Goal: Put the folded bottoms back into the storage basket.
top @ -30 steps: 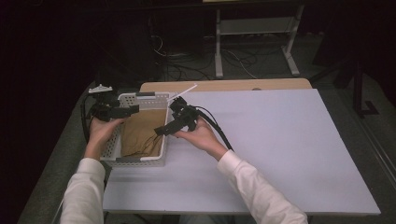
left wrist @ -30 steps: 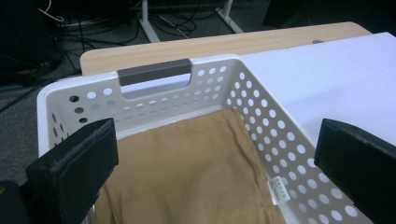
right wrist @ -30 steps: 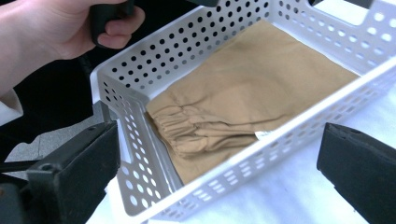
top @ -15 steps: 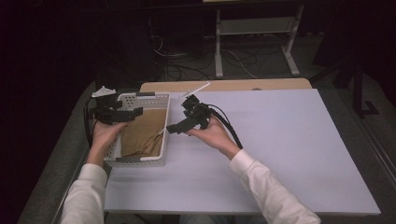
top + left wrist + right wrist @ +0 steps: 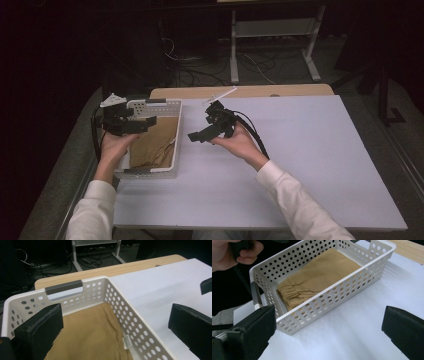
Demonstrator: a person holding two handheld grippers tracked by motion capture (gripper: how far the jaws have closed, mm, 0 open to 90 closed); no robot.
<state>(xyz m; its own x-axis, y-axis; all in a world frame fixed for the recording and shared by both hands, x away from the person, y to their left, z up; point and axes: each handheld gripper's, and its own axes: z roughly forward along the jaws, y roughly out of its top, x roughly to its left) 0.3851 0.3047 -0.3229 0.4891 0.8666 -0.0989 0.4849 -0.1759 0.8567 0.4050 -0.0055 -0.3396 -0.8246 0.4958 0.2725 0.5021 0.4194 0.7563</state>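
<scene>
A white perforated basket [image 5: 176,145] sits at the table's left, with a folded tan cloth [image 5: 155,142] lying flat inside. My left gripper [image 5: 145,125] hovers over the basket's left side, jaws wide open and empty. In the left gripper view it [image 5: 116,322] looks along the cloth [image 5: 92,335] and the basket's right wall [image 5: 135,322]. My right gripper [image 5: 202,125] is held just right of the basket above the table, open and empty. In the right gripper view it [image 5: 328,325] faces the basket's long wall [image 5: 332,305], and the cloth [image 5: 322,275] shows a gathered hem at the near end.
A white table surface [image 5: 310,150] stretches to the right of the basket. A wooden tabletop edge [image 5: 240,91] runs behind it. A metal stand [image 5: 272,30] and cables lie on the dark floor beyond. The left hand [image 5: 234,252] shows past the basket.
My right gripper has drawn back to the right, from over the basket's edge out above the table. The left gripper has barely moved.
</scene>
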